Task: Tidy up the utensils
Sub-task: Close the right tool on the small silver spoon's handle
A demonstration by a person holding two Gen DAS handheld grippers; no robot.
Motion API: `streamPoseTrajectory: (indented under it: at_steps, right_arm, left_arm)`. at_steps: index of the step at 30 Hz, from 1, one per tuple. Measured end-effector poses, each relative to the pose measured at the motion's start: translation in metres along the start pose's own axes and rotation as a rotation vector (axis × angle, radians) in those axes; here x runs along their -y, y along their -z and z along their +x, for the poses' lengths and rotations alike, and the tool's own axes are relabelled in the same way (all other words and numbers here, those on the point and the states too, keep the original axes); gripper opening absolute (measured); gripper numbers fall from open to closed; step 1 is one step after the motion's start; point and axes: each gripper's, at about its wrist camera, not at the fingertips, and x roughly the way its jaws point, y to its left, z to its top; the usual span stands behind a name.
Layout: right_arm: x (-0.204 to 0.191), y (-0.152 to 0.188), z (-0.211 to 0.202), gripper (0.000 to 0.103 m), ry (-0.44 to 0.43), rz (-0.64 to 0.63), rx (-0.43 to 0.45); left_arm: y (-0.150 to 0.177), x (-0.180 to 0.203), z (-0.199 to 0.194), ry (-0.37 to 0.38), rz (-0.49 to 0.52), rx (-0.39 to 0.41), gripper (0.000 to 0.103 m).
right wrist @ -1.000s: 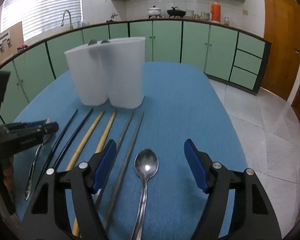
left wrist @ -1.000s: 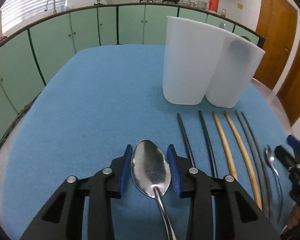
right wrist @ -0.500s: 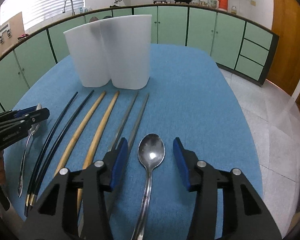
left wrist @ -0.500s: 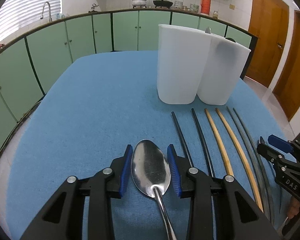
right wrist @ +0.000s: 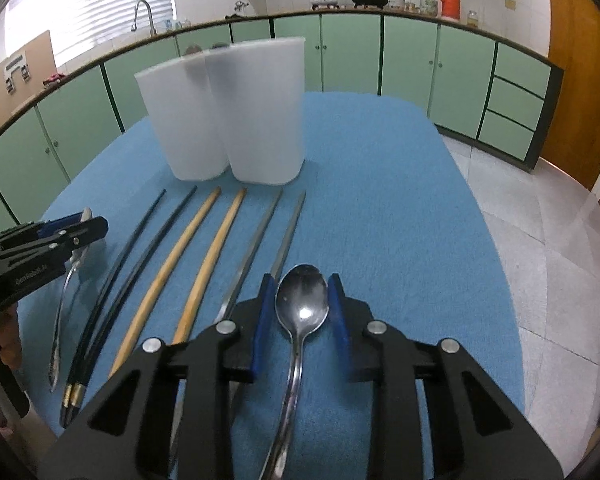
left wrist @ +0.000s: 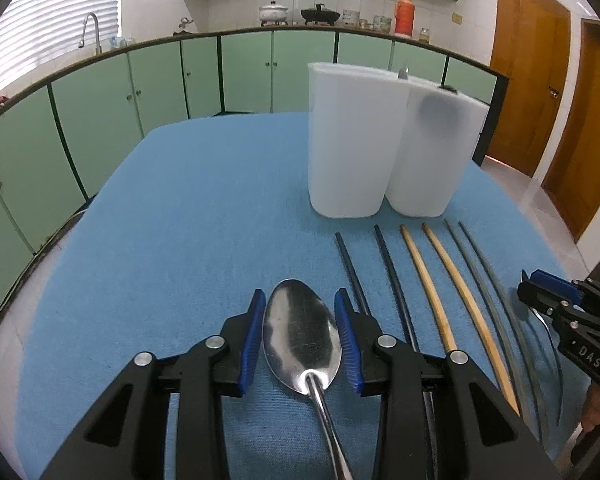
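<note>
Spoons sit in both grippers, bowls pointing away toward the two white containers [left wrist: 384, 148], handles running back under the cameras. Left gripper [left wrist: 301, 334] pinches a large shiny spoon [left wrist: 300, 336] above the blue cloth [left wrist: 204, 216]. Right gripper [right wrist: 302, 312], jaws just closing, clasps a smaller spoon [right wrist: 302, 300] beside the grey chopsticks [right wrist: 256, 248].

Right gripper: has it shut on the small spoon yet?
Shut, it seems. The right gripper has just been closing, and its blue pads now sit against both sides of the small spoon bowl.
</note>
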Motion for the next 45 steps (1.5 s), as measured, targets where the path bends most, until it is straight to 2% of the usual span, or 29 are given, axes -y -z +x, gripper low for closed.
streamPoseTrajectory:
  at_steps: [4, 10, 11, 12, 15, 18, 22, 24, 26, 37, 45]
  right_arm:
    - [0.003, -0.005, -0.021, 0.026, -0.015, 0.003, 0.071]
    - [0.001, -0.011, -0.047, 0.025, -0.033, -0.017, 0.156]
    - [0.000, -0.012, -0.051, 0.003, -0.038, -0.018, 0.163]
    - [-0.001, -0.013, -0.053, 0.000, -0.038, -0.013, 0.173]
    - [-0.001, -0.016, -0.059, 0.000, -0.044, -0.016, 0.186]
    - [-0.001, -0.016, -0.052, 0.000, -0.031, -0.018, 0.157]
    - [0.000, -0.013, -0.035, 0.008, -0.055, -0.005, 0.089]
    - [-0.003, -0.010, -0.027, 0.029, -0.058, -0.006, 0.063]
    - [-0.009, -0.009, -0.019, 0.035, -0.066, -0.021, 0.043]
    - [-0.024, -0.004, 0.017, 0.037, -0.018, -0.096, -0.070]
    - [-0.020, -0.006, 0.021, 0.031, -0.049, -0.089, -0.087]
  left_arm:
    - [-0.003, -0.002, -0.014, 0.007, -0.005, 0.050, 0.035]
    - [-0.008, -0.002, -0.039, 0.009, 0.011, 0.168, 0.035]
    - [-0.008, -0.002, -0.043, 0.010, 0.015, 0.188, 0.035]
    - [-0.009, -0.001, -0.047, 0.011, 0.019, 0.205, 0.035]
    - [-0.009, 0.002, -0.055, 0.013, 0.028, 0.244, 0.035]
    - [-0.009, 0.003, -0.054, 0.011, 0.035, 0.244, 0.035]
    - [-0.007, -0.001, -0.045, 0.018, 0.020, 0.215, 0.035]
    - [-0.006, -0.001, -0.043, 0.017, 0.016, 0.208, 0.035]
    - [-0.006, -0.002, -0.041, 0.019, 0.014, 0.198, 0.035]
    - [-0.002, -0.005, -0.026, 0.021, -0.003, 0.154, 0.035]
    - [-0.001, -0.002, -0.020, 0.029, 0.004, 0.143, 0.035]
